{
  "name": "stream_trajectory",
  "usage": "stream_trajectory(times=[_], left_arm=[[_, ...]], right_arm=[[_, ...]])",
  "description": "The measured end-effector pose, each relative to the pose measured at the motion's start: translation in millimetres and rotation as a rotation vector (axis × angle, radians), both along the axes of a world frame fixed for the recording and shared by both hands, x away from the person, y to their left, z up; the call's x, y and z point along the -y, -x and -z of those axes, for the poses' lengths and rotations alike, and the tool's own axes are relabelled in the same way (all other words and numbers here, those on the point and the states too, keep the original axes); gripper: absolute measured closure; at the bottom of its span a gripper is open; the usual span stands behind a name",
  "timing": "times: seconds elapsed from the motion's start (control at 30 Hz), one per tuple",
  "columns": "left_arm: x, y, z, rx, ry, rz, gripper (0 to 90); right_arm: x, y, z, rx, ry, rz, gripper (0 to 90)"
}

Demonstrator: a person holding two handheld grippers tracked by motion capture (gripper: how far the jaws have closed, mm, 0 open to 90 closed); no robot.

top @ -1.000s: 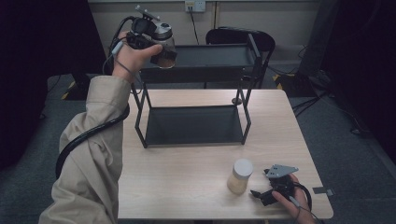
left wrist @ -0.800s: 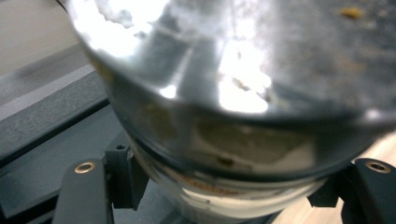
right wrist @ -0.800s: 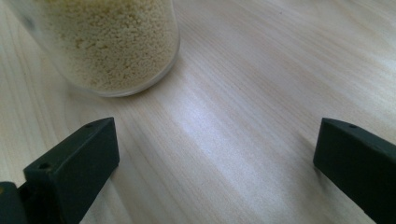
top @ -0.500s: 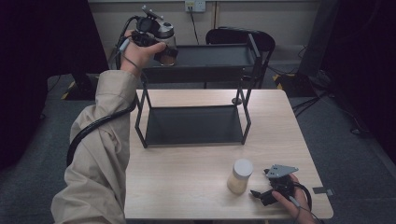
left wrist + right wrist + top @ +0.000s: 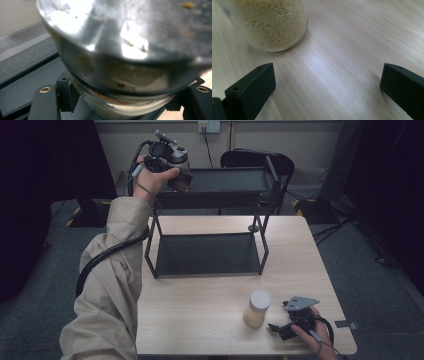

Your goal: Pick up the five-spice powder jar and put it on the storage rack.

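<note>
Shelf (image 5: pixel 220 200) under jar (image 5: pixel 183 176) — second jar (image 5: pixel 257 308) well apart.

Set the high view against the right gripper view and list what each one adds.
High view alone: the left tongs gripping a jar at the top shelf of the black rack, and the lid of the second jar.
Right gripper view alone: that jar's pale grains, and the right tongs standing open, the jar ahead and off to one side.
Both: the second jar and the wooden table.
</note>
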State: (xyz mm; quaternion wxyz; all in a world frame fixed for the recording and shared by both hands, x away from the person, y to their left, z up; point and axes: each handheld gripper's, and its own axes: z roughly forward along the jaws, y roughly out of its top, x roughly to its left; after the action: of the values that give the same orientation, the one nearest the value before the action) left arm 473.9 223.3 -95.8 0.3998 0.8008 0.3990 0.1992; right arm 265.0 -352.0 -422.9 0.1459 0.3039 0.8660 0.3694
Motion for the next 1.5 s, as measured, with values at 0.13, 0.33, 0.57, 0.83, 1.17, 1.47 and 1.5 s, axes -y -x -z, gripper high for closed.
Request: stream_trajectory(times=[0.13, 0.33, 0.57, 0.83, 1.17, 1.47, 1.5], left_arm=[[-3.1, 4.1, 2.1, 0.001, 0.052, -0.032, 17.5], [-0.7, 16.3, 3.4, 0.021, 0.058, -0.054, 7.3], [0.2, 36.8, 7.9, 0.046, 0.084, -0.064, 2.0], [-1.1, 55.2, 17.0, 0.069, 0.102, -0.062, 1.4], [-3.7, 72.6, 38.3, 0.092, 0.126, -0.047, 2.4], [-5.2, 82.4, 58.3, 0.101, 0.156, -0.022, 2.0], [-4.4, 82.9, 59.4, 0.097, 0.150, -0.021, 2.3]], right_arm=[[0.0, 0.0, 0.0, 0.000, 0.000, 0.000, 0.0], [0.0, 0.0, 0.0, 0.000, 0.000, 0.000, 0.0], [0.0, 0.0, 0.0, 0.000, 0.000, 0.000, 0.0], [0.0, 0.0, 0.0, 0.001, 0.001, -0.001, 0.0], [0.0, 0.1, 0.1, 0.002, 0.000, 0.000, 0.0], [0.1, 0.0, 0.1, 0.002, 0.000, -0.001, 0.0], [0.0, 0.0, 0.1, 0.002, 0.000, -0.001, 0.0]])
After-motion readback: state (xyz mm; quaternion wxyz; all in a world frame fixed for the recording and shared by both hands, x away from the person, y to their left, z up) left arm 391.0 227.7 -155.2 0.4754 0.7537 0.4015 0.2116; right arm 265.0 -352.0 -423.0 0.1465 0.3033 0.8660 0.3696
